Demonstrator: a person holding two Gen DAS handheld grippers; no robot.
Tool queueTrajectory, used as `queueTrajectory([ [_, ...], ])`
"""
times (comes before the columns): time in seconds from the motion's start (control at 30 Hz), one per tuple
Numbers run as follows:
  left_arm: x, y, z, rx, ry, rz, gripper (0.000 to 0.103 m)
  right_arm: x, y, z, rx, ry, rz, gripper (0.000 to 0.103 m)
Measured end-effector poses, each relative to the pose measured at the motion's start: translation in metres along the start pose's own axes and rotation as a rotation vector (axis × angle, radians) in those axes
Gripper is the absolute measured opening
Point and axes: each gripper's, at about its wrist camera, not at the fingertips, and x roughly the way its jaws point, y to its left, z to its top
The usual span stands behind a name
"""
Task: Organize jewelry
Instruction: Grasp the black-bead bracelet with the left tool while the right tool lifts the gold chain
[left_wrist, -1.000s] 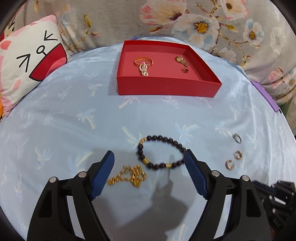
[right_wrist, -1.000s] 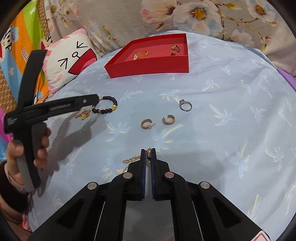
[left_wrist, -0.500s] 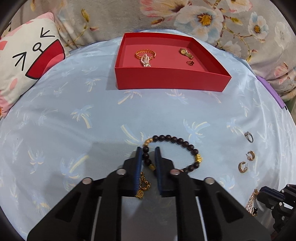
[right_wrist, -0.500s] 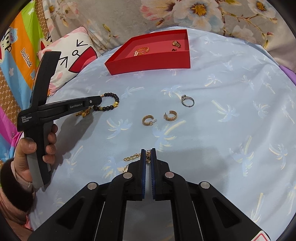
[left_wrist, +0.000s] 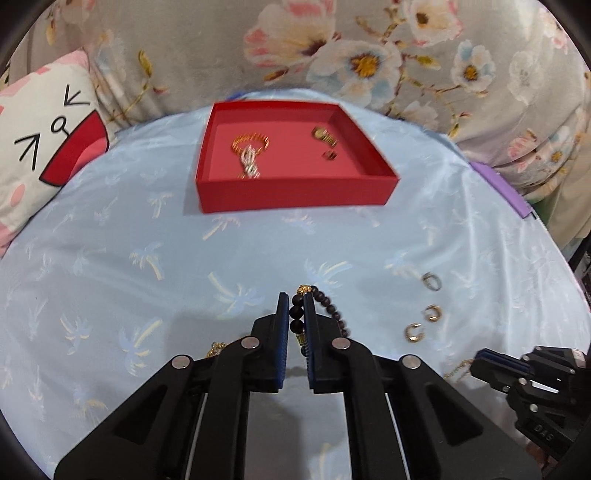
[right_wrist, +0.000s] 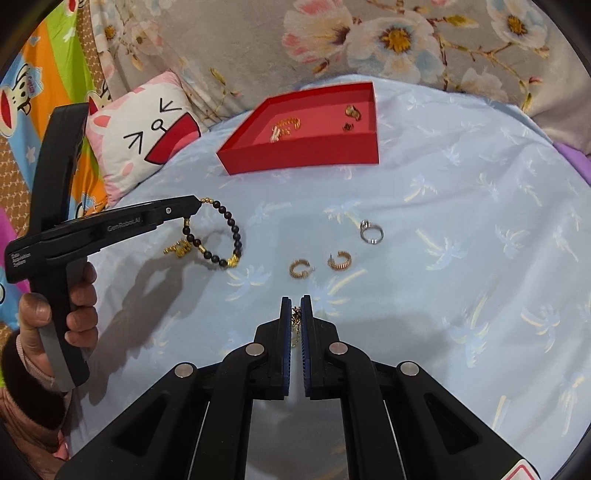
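My left gripper (left_wrist: 295, 302) is shut on a dark bead bracelet (left_wrist: 332, 312) with gold beads and holds it lifted off the blue cloth; it also shows in the right wrist view (right_wrist: 231, 236), hanging from the left gripper (right_wrist: 195, 202). My right gripper (right_wrist: 295, 302) is shut on a gold chain (right_wrist: 295, 317). A red tray (left_wrist: 295, 192) at the back holds a gold and pearl bracelet (left_wrist: 249, 155), a gold ring (left_wrist: 325, 136) and a small dark piece (left_wrist: 330, 155).
Two gold hoop earrings (right_wrist: 302, 268) (right_wrist: 339, 260) and a silver ring (right_wrist: 371, 232) lie on the blue cloth (right_wrist: 461, 206). A small gold chain (right_wrist: 179, 249) lies under the bracelet. A cat-face pillow (right_wrist: 144, 140) sits at the left. Floral fabric lies behind the tray.
My left gripper closed on the bead bracelet and lifted it off the cloth, leaving the small gold chain below. My right gripper stayed shut on its chain and rose slightly.
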Motion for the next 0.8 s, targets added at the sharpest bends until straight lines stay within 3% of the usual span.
queueTrajectory([
  [0.4,-0.047,-0.017,0.041,0.039,-0.094,-0.076,0.007,-0.052,0.009,0.069,-0.094,-0.164,-0.038,0.004],
  [0.8,-0.038,-0.004,0.114,0.041,-0.164,-0.057,0.007,-0.044,0.009,0.165,-0.138,-0.224,-0.030,0.004],
])
